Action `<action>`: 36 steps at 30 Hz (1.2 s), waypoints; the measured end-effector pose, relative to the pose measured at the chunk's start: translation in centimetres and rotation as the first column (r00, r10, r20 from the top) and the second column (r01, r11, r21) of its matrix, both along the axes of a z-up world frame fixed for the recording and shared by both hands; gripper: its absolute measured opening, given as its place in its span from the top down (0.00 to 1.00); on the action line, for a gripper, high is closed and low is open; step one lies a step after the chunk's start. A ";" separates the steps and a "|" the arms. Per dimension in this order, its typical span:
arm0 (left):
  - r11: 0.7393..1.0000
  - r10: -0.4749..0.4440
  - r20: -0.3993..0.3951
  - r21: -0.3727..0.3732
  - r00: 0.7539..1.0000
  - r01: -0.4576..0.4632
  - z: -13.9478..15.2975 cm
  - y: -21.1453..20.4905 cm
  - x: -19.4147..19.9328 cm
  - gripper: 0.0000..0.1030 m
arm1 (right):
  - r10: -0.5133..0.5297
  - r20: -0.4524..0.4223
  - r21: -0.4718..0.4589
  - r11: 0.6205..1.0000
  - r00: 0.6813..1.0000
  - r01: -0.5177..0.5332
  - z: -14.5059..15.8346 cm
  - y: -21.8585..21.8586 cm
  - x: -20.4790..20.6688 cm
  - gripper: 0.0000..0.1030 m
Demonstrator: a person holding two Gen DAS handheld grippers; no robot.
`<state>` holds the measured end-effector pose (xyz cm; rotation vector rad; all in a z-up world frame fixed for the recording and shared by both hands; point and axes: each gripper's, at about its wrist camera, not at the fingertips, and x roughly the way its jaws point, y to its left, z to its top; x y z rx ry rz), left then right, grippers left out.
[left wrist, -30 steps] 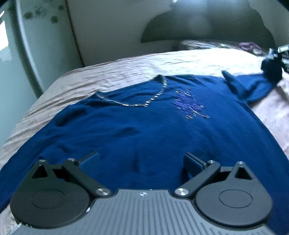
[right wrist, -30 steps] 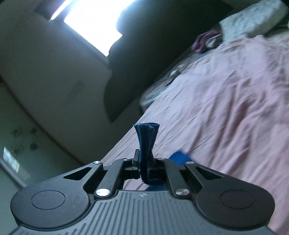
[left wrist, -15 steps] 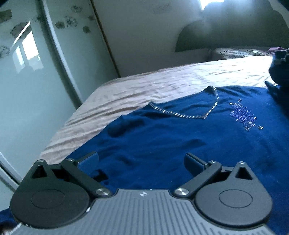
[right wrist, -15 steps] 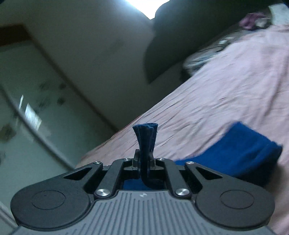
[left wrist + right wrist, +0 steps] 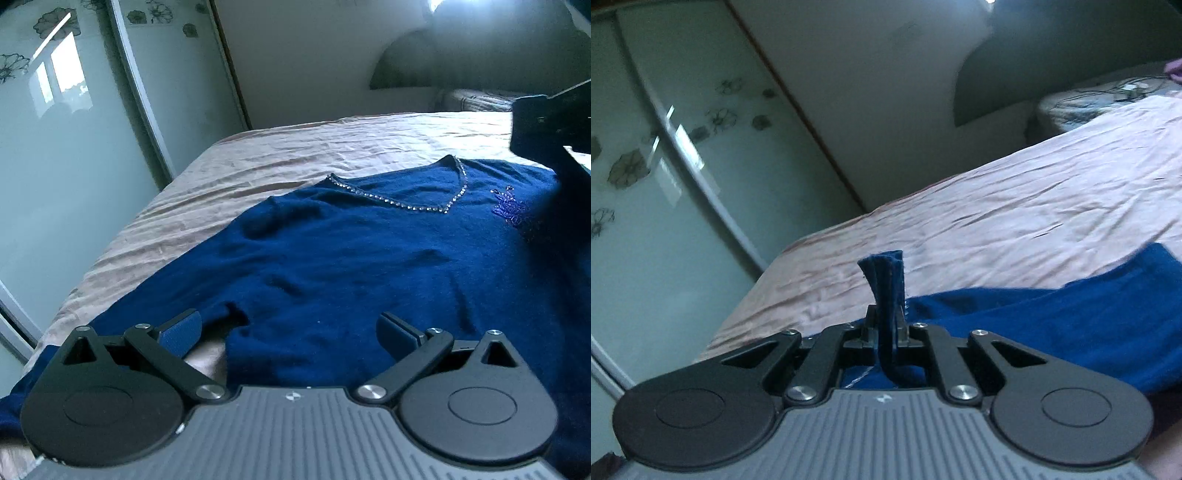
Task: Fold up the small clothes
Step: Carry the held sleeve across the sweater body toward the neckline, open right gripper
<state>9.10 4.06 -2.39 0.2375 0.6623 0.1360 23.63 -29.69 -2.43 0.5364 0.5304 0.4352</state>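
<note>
On the bed (image 5: 332,147), spread with a wrinkled pale pink sheet, lies a dark blue sweater (image 5: 369,258), front side up. Its V-neck, trimmed with a row of small shiny stones (image 5: 406,206), points away from the near edge of the bed, and a beaded violet motif (image 5: 511,210) sits on the chest just beside the neckline. The sweater covers most of the near part of the bed, and its fabric shows soft folds.

Above the near hem of the sweater hangs the left gripper (image 5: 290,328), its jaws standing wide apart with nothing between them; the blue pads face each other over the cloth without touching it. At the far right of the sweater, in the left wrist view, a dark blurred shape of the other tool (image 5: 546,122) rises above the cloth.

The right gripper (image 5: 884,325) has its jaws pressed together on a bunched strip of the sweater's blue cloth (image 5: 884,288), which sticks up between the fingers, while more of the garment trails to the right over the bed. Beyond the bed stand a wardrobe with frosted flower-patterned doors (image 5: 74,147) and a plain wall (image 5: 314,55).
</note>
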 end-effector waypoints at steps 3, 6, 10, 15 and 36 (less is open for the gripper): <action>1.000 0.002 -0.001 -0.009 1.000 -0.002 0.0 0.5 -0.2 0.00 | 0.055 0.008 -0.012 0.998 0.998 -0.055 0.4 2.8 0.4 0.94; 1.000 0.009 0.005 -0.015 1.000 -0.009 0.2 1.1 -0.6 0.00 | 0.117 0.010 -0.025 0.993 0.993 -0.117 0.7 6.3 0.6 0.94; 0.999 0.033 0.021 -0.011 0.999 -0.033 0.7 2.2 -1.3 0.00 | 0.196 0.019 -0.060 0.979 0.980 -0.194 0.8 10.6 0.4 0.94; 0.997 0.080 0.039 0.012 0.996 -0.080 1.1 3.8 -2.0 0.00 | 0.254 0.017 -0.061 0.966 0.967 -0.253 0.7 14.6 0.3 0.94; 0.976 0.211 -0.002 -0.056 0.978 -0.210 1.6 10.3 -5.3 0.00 | 0.382 -0.138 -0.180 0.898 0.914 -0.402 -1.7 24.9 1.1 0.39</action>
